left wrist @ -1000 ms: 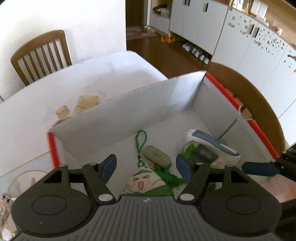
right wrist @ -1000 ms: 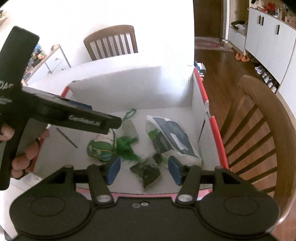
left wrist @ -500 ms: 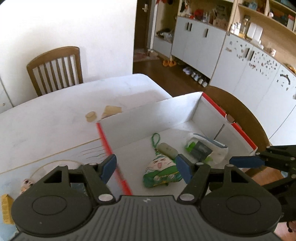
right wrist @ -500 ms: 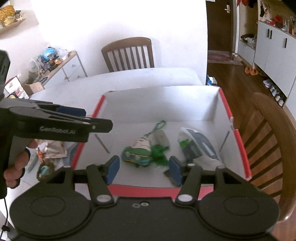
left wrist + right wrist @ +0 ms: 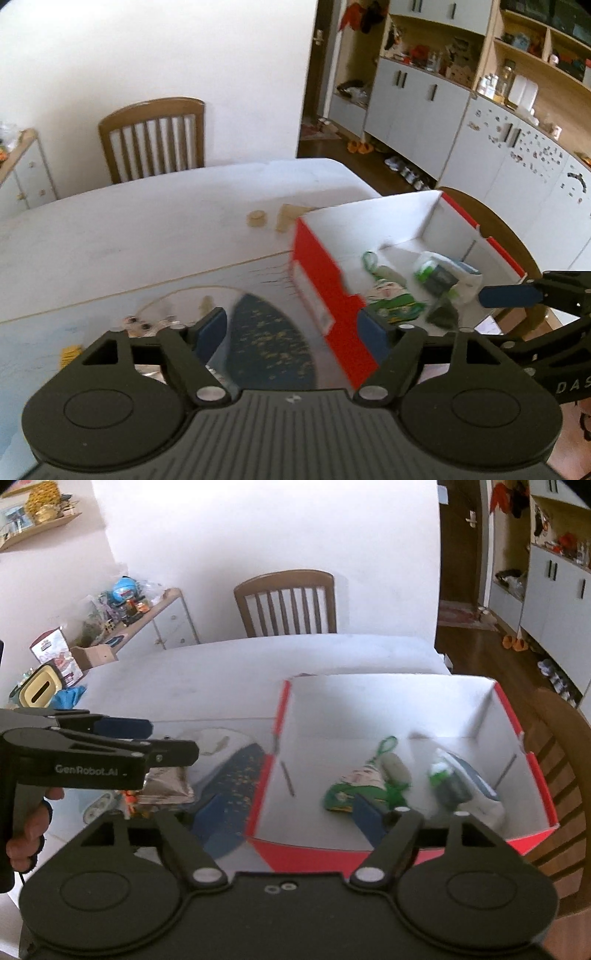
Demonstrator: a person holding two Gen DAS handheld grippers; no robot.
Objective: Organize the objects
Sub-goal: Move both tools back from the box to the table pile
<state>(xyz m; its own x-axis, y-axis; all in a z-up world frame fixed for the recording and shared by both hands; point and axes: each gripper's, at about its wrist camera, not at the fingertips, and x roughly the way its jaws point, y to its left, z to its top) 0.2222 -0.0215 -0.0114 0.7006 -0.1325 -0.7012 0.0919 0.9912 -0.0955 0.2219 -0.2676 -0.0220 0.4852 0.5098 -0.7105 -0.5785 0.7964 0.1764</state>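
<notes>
Between the blue pads of the left tool (image 5: 291,332), nothing gripped: jaws spreading wider, framing only air above a dark blue oval pouch speckled with yellow (image 5: 269,343) lying flat on the white counter (image 5: 147,236). Same for the right tool (image 5: 284,816): jaws opening, empty, pointed down across the near red rim of the box. A second ago, hovering low over the box floor with narrower gaps; now pulled back and up, out past the near and left walls, with far more of the counter in sight. Inside the white cardboard box with red edges (image 5: 317,280), resting on the floor: a green and white cloth charm with a green cord loop (image 5: 351,786), a pale grey-green oblong piece (image 5: 397,770) touching it, and a white plastic packet with blue and green print (image 5: 465,786) near the right wall. Likely reading: one drop-off finished, both tools free for the next item. Probable candidates outside the box: the speckled pouch just beside the red wall, plus a crinkled silvery packet (image 5: 166,786) further left.
</notes>
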